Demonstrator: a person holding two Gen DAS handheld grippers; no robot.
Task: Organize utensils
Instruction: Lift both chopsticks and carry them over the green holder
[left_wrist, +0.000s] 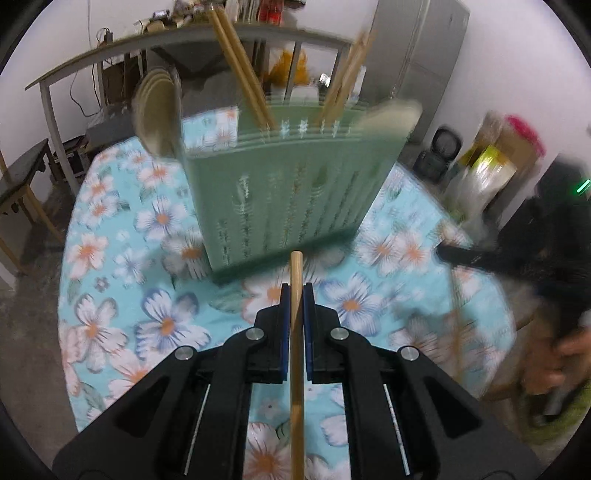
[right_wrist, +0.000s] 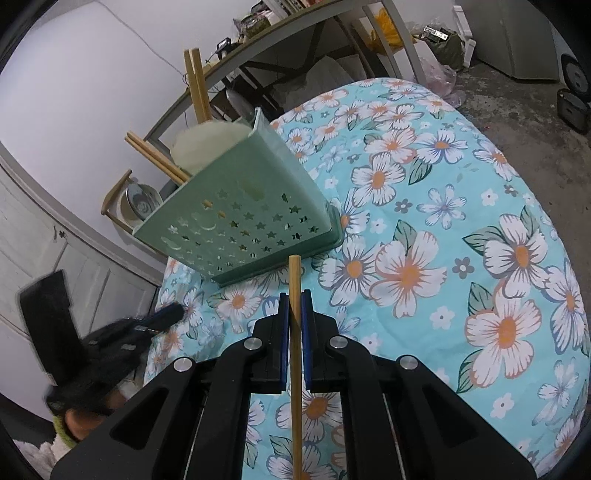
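Observation:
A green perforated utensil holder (left_wrist: 288, 199) stands on the flowered tablecloth, ahead of my left gripper (left_wrist: 296, 291). That gripper is shut on a wooden chopstick (left_wrist: 296, 369), whose tip points toward the holder's base. Wooden chopsticks (left_wrist: 240, 70) and pale spoons (left_wrist: 157, 110) stick out of the holder's top. In the right wrist view the same holder (right_wrist: 240, 221) stands to the upper left, with chopsticks (right_wrist: 197, 86) leaning out. My right gripper (right_wrist: 294, 299) is shut on another wooden chopstick (right_wrist: 295, 350), held above the cloth.
The round table (right_wrist: 461, 229) carries a blue cloth with white and orange flowers. A grey shelf unit (left_wrist: 166, 44) stands behind it. The other gripper and a hand (left_wrist: 554, 354) show at the left view's right edge. Boxes and a rice cooker (left_wrist: 443, 151) sit on the floor.

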